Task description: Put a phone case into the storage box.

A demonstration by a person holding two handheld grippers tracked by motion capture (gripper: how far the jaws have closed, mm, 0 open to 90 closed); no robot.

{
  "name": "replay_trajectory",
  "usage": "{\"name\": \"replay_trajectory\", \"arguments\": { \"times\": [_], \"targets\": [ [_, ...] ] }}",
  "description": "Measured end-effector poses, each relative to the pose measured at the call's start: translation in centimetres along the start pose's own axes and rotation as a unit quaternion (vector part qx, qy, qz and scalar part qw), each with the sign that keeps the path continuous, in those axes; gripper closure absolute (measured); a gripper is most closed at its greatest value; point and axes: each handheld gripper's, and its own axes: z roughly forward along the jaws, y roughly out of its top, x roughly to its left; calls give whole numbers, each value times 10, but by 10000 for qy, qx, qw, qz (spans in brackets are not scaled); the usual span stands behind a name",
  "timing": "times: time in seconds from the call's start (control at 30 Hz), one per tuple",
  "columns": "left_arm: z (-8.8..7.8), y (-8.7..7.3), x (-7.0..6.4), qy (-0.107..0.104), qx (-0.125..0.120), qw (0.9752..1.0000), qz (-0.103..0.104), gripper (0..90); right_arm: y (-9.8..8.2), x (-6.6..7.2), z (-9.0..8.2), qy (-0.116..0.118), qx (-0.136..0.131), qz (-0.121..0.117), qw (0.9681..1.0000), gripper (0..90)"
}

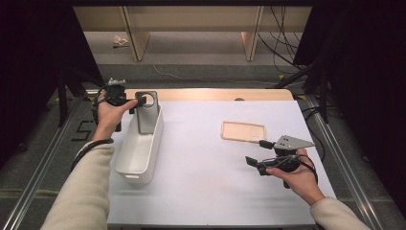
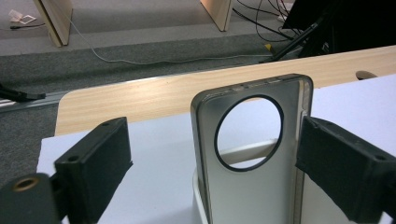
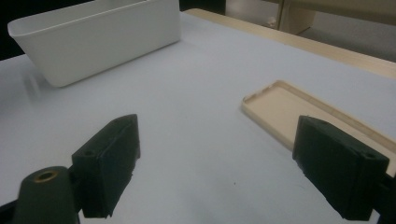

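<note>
Nearest us, our right gripper idles with jaws apart just short of the beige case. Beyond, left of that case, the grey case stands upright in the white bin (leaning on its far end), our left gripper spread around it to let it settle.

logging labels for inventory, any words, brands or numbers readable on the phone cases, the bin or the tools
None can be read.
Grey phone case standing in the white bin: plain, with a round hole and no print.
Beige phone case lying flat on the table: no marking to be seen.
Left tool and right tool: black pads, no labels.
</note>
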Motion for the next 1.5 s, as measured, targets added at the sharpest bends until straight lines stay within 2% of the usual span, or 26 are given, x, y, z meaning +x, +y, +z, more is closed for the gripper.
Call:
{"name": "replay_trajectory", "arguments": {
  "times": [0.17, 0.27, 0.4, 0.5, 0.63, 0.77, 0.87, 0.93, 1.0, 1.1, 1.27, 1.5],
  "targets": [
    [-12, 2, 0, -47, -95, 9999, 119, 35, 0, 0, 0, -23, 14, -4, 10000, 160],
    [-24, 2, -2, -140, -327, 9994, 46, 38, 1, 0, 0, -32, 10, -14, 10000, 160],
    [-39, 1, -5, -79, -334, 9992, 182, 33, 1, -1, -1, -53, 9, -16, 10000, 160],
    [-54, 0, -10, -100, -486, 9986, 188, 44, 1, 0, -1, -59, -18, -20, 10000, 159],
    [-73, -7, -19, -267, -709, 9971, -47, 49, 2, 0, 0, -73, -6, -27, 10000, 160],
    [-89, -18, -30, -319, -784, 9964, -34, 63, 2, 0, -1, -86, 2, -37, 10000, 160],
    [-101, -29, -37, -334, -855, 9958, -68, 109, 2, -1, 0, -102, 2, -35, 9999, 160],
    [-106, -38, -42, -344, -900, 9951, -234, 150, 2, -1, 0, -107, 7, -30, 9999, 160],
    [-110, -45, -49, -431, -882, 9947, -298, 156, 2, -1, 1, -112, 16, -29, 9999, 160],
    [-116, -55, -59, -487, -896, 9947, -133, 157, 2, -1, 1, -117, 37, -24, 9999, 160],
    [-122, -65, -77, -520, -924, 9939, 298, 157, 2, -1, 2, -127, 35, -34, 9999, 160],
    [-127, -80, -98, -737, -1032, 9909, 454, 157, 2, -2, 1, -134, 36, -36, 9999, 160]
  ]
}}
